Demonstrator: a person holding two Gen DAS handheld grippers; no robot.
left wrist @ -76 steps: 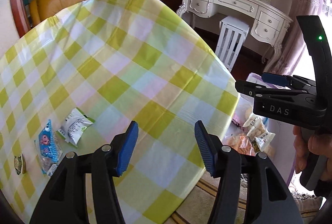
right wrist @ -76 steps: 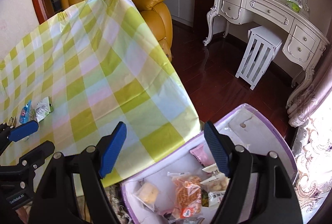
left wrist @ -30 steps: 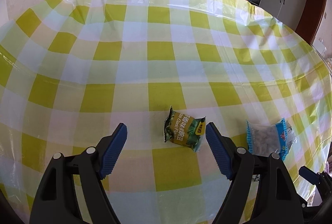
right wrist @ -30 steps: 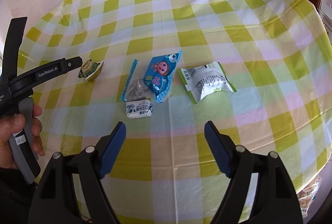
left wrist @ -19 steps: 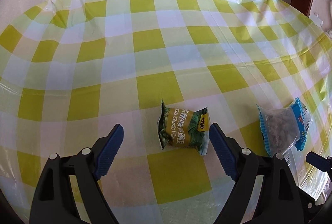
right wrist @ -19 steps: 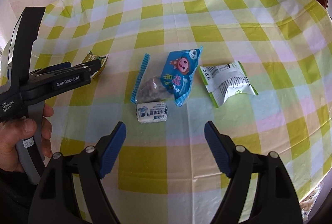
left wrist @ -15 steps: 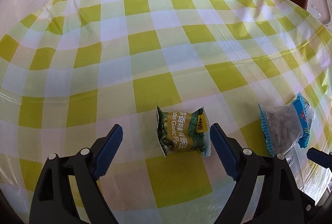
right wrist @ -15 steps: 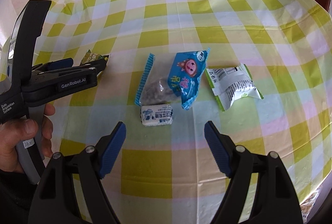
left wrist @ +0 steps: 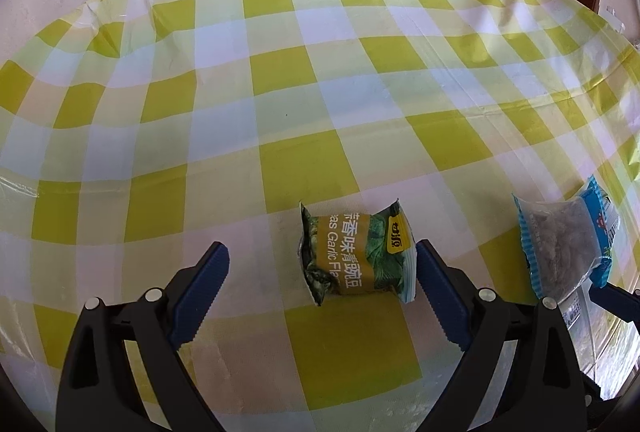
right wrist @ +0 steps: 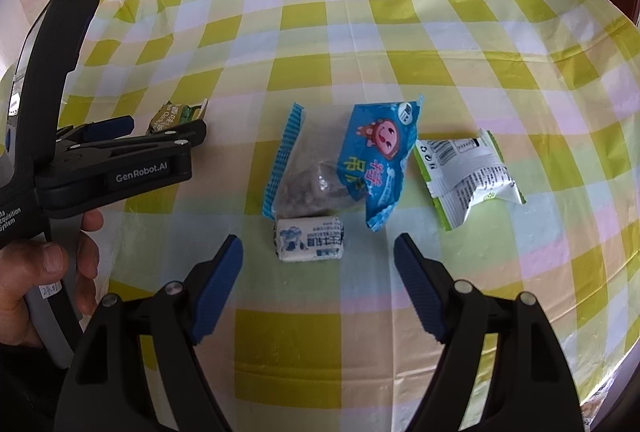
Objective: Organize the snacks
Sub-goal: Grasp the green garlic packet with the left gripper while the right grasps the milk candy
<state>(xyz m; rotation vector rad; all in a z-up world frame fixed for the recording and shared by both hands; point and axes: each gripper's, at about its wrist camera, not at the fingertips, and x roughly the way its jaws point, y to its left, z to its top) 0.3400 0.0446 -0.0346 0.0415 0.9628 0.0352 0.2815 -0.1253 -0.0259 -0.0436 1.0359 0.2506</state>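
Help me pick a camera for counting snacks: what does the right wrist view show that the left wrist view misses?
Only the right wrist view shows the small white candy, the white-and-green packet and the hand holding the left gripper. Only the left wrist view shows the green pea packet's full front between opening jaws. Both show that packet, the blue bag and the checked tablecloth.

The tablecloth (left wrist: 304, 159) has yellow, white and pale green squares. One snack bag (left wrist: 354, 258) is green and gold. At 3 o'clock from it lies a clear bag (left wrist: 564, 244) with blue edges. The candy (right wrist: 310, 238) is white and blue.
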